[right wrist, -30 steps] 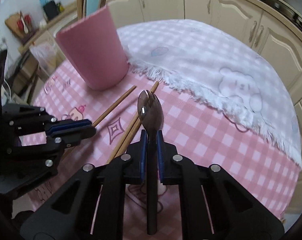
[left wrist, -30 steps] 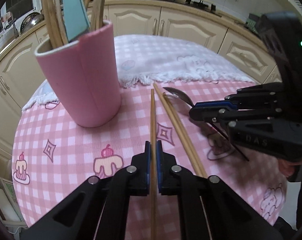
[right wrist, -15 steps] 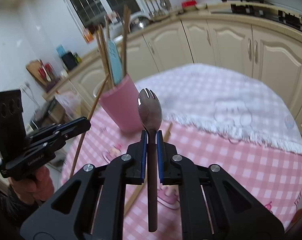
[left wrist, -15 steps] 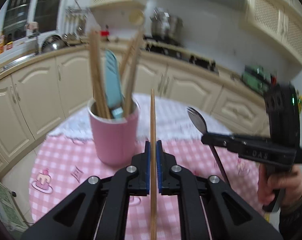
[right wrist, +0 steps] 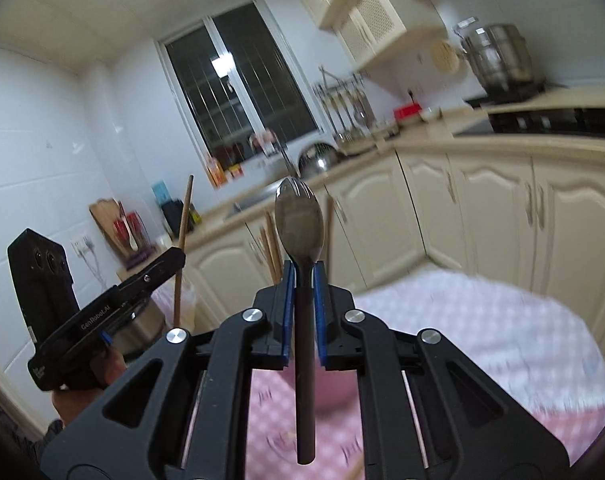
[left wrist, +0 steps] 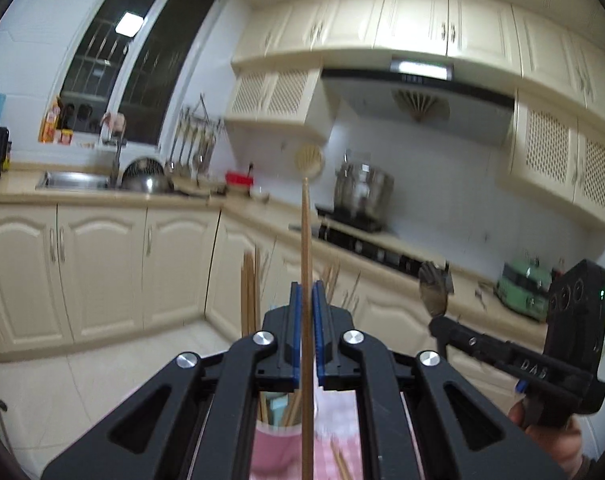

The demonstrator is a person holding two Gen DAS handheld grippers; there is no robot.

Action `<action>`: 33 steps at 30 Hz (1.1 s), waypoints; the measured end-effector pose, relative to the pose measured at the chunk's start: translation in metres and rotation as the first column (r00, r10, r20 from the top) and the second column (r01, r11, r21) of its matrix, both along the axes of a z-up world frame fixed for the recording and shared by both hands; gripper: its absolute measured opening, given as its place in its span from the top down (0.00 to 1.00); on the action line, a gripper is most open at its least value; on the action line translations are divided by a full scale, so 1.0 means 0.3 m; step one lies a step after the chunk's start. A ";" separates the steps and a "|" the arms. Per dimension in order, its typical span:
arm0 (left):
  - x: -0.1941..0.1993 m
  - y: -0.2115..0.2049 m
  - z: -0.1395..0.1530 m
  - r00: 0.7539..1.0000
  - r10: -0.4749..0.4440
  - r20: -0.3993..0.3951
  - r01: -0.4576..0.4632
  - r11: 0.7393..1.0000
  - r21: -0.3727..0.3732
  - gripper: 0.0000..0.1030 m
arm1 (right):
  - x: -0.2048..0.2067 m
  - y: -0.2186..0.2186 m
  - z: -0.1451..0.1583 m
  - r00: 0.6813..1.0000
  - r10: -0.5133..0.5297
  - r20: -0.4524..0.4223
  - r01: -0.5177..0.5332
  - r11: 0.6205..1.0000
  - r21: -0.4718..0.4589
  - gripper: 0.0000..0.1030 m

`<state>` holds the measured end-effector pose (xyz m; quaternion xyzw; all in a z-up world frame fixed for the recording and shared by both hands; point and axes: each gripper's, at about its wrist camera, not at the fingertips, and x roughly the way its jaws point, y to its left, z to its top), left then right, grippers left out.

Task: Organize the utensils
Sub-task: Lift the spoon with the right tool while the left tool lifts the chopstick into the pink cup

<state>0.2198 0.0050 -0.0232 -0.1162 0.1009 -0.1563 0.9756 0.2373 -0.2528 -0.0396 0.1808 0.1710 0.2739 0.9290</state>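
Right now both tools are being held up off the worktop (right wrist: 482, 320), each pointing out across the kitchen rather than down. The left hand-held gripper (left wrist: 307, 320) is clamping a chopstick (left wrist: 306, 248) between its blue pads, and the stick is running straight along the fingers, its upper end rising well past them. The right hand-held gripper (right wrist: 303, 308) is pinching the dark handle of a spork (right wrist: 299, 220), bowl upward, with its long axis likewise in line with the fingers.

Just below and ahead of both, the pink cup (left wrist: 278, 448) is standing on the checked cloth, already carrying chopsticks and a teal-handled utensil (left wrist: 279, 407). Seen from the left wrist, it is sitting directly under the jaws, its mouth partly hidden by the fingers. Seen from the right wrist, it is lying low and a little left of centre, blurred. The left tool looks nearer to it.

Each piece will probably need tipping so its lower end points down into the cup's mouth. One more chopstick (left wrist: 340, 462) is lying on the cloth beside the cup.

Further off, cream cabinets (left wrist: 102, 268) are lining the wall.
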 end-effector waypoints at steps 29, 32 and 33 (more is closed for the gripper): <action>0.322 0.018 -0.047 0.996 0.059 0.073 -0.052 0.994 -0.092 0.95 | 0.298 0.246 -0.039 0.996 0.011 0.087 -0.010 1.000 -0.003 0.91; 0.333 0.015 -0.072 0.996 0.062 0.065 -0.056 0.994 -0.090 0.95 | 0.304 0.260 -0.067 0.997 0.017 0.070 -0.016 1.000 -0.016 0.91; 0.338 0.013 -0.081 0.996 0.062 0.061 -0.057 0.994 -0.091 0.95 | 0.305 0.263 -0.073 0.998 0.017 0.065 -0.016 1.000 -0.019 0.91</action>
